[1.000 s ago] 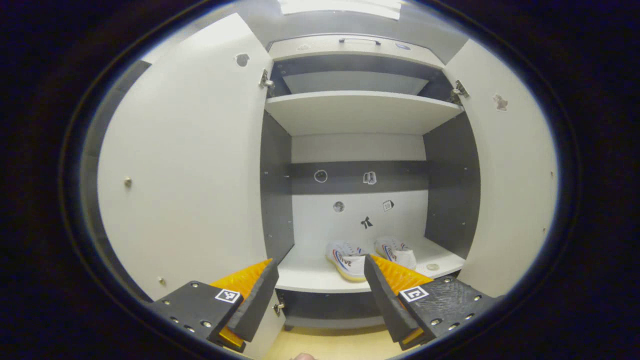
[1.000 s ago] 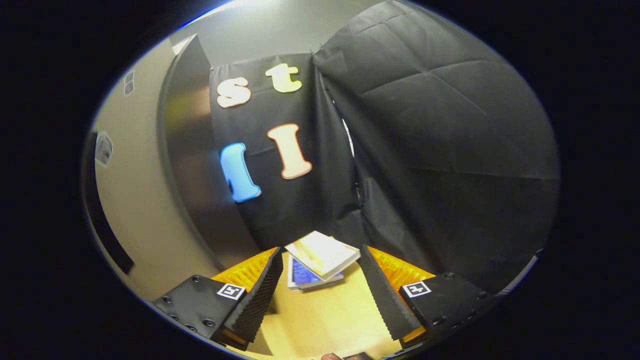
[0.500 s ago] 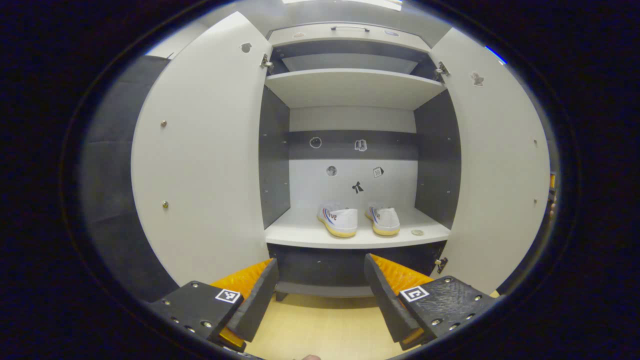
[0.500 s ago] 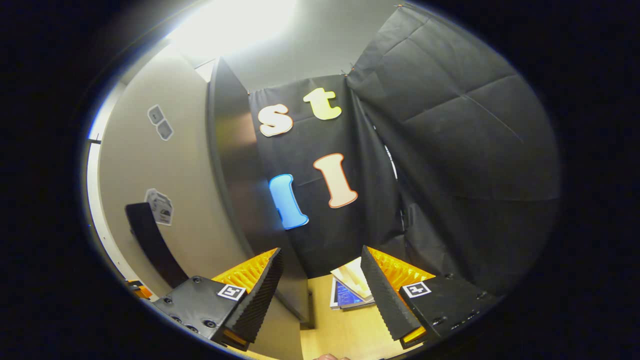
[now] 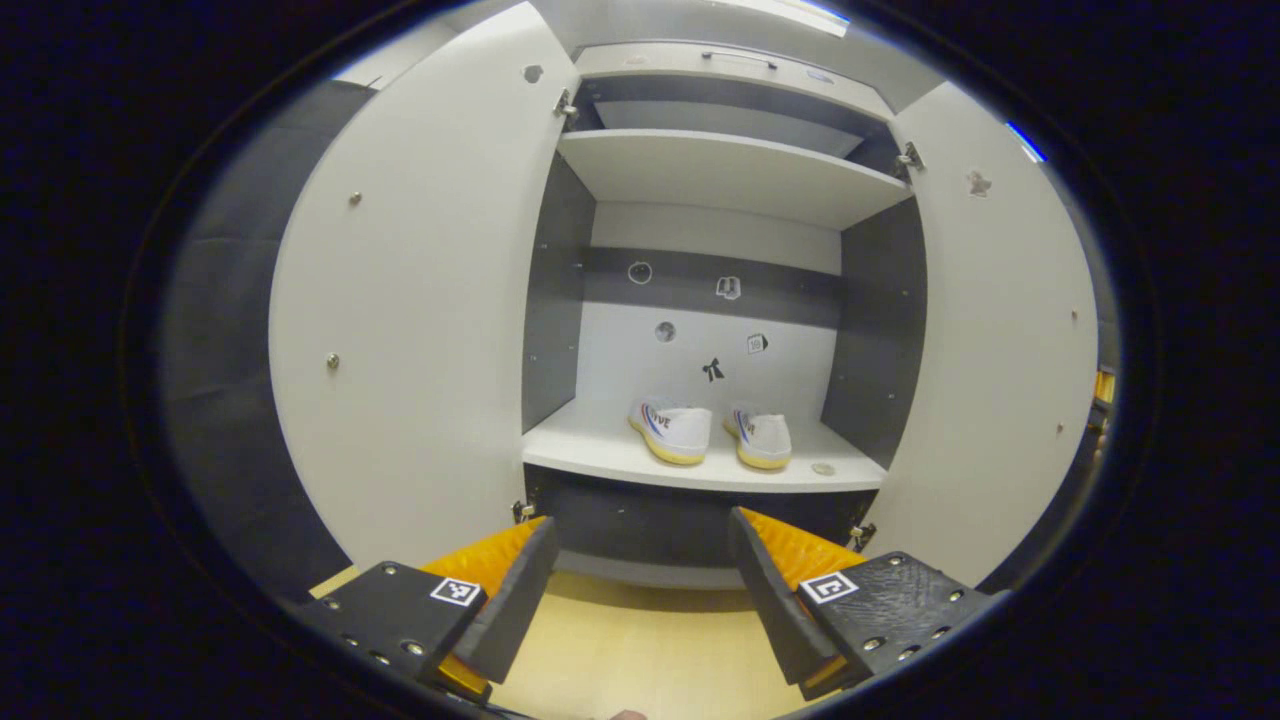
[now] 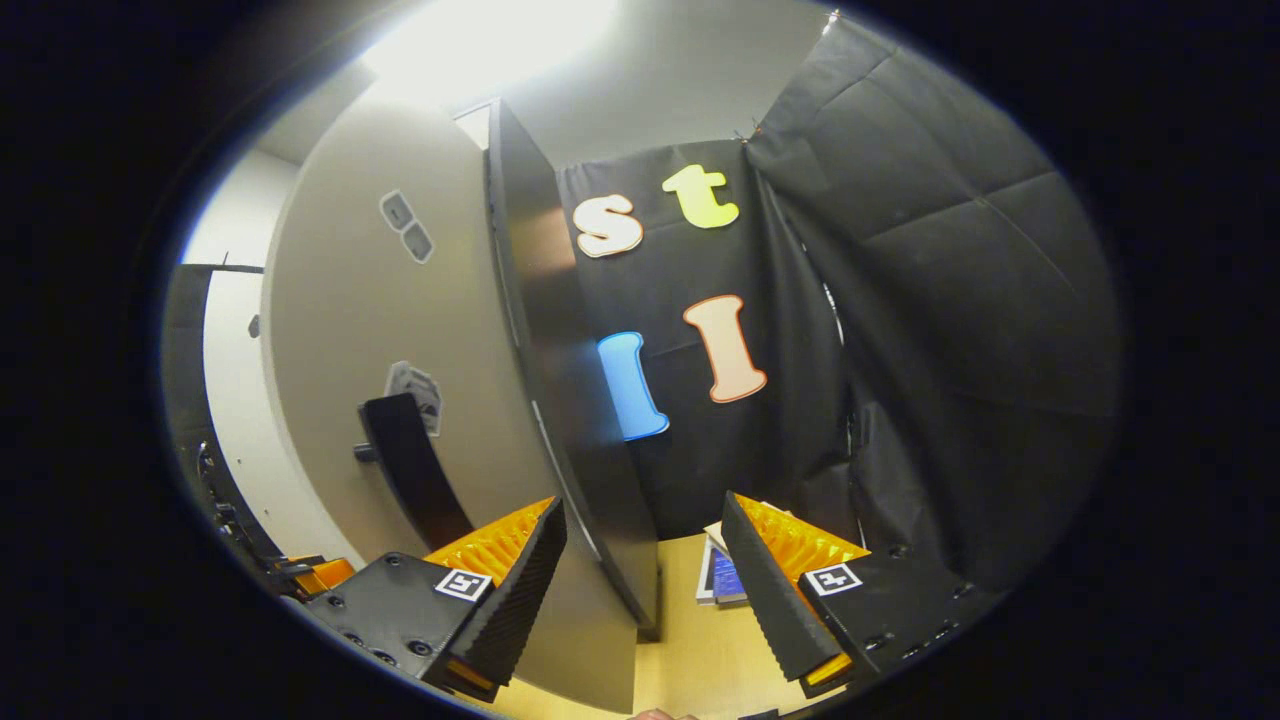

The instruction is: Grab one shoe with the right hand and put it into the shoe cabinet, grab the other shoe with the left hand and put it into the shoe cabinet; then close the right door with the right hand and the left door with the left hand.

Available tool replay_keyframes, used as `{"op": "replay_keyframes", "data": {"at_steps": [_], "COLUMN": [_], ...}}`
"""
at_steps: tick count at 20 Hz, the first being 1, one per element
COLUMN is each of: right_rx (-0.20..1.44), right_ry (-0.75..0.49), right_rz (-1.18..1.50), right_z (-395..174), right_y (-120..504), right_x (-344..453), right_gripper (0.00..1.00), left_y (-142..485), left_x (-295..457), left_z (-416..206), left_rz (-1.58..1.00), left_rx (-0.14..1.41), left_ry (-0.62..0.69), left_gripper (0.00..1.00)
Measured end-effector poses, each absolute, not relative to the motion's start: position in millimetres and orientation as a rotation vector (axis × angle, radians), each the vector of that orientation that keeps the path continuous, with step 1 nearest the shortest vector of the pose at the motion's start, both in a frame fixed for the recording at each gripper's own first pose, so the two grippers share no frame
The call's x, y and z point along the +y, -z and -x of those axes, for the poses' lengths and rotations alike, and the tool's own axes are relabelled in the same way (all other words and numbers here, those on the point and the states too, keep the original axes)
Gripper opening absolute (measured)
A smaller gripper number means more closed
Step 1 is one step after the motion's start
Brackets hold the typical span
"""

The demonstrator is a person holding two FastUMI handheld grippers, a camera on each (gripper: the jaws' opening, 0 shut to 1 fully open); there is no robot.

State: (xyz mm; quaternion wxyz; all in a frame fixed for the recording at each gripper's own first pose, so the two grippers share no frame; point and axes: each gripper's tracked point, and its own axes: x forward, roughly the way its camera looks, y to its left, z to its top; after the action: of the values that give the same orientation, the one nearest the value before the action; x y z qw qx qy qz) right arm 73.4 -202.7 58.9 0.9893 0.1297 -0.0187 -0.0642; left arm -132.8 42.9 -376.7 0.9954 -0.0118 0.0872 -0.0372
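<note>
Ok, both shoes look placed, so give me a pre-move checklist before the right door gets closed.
1. Both shoes on the lower shelf, behind its front edge: ok.
2. Left hand-held gripper open, holding nothing, outside the cabinet: ok.
3. Right hand-held gripper open, holding nothing: ok.
4. Right door wide open, its edge between the right fingers: ok.
5. Right fingers touching the door: cannot tell.
6. Small round thing on the shelf by the front edge, clear of the door's swing: cannot tell.
</note>
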Motion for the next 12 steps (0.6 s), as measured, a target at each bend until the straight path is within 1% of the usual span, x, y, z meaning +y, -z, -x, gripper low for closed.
{"op": "replay_keyframes", "data": {"at_steps": [2, 3, 4, 12], "right_rx": [-0.030, -0.026, -0.024, 0.002], "right_ry": [0.143, 0.149, 0.145, 0.059], "right_rz": [-0.247, -0.236, -0.225, -0.126], "right_z": [-69, -69, -69, -83], "right_y": [-61, -63, -66, -71], "right_x": [-204, -204, -200, -134], "right_gripper": [0.97, 0.89, 0.96, 0.96], "left_y": [379, 379, 378, 367], "left_x": [44, 44, 45, 65], "left_z": [135, 136, 138, 153], "left_rz": [0.033, 0.038, 0.041, 0.034], "left_rx": [0.181, 0.181, 0.179, 0.169], "left_ry": [0.080, 0.083, 0.086, 0.098], "left_gripper": [0.98, 0.99, 1.00, 0.99]}}
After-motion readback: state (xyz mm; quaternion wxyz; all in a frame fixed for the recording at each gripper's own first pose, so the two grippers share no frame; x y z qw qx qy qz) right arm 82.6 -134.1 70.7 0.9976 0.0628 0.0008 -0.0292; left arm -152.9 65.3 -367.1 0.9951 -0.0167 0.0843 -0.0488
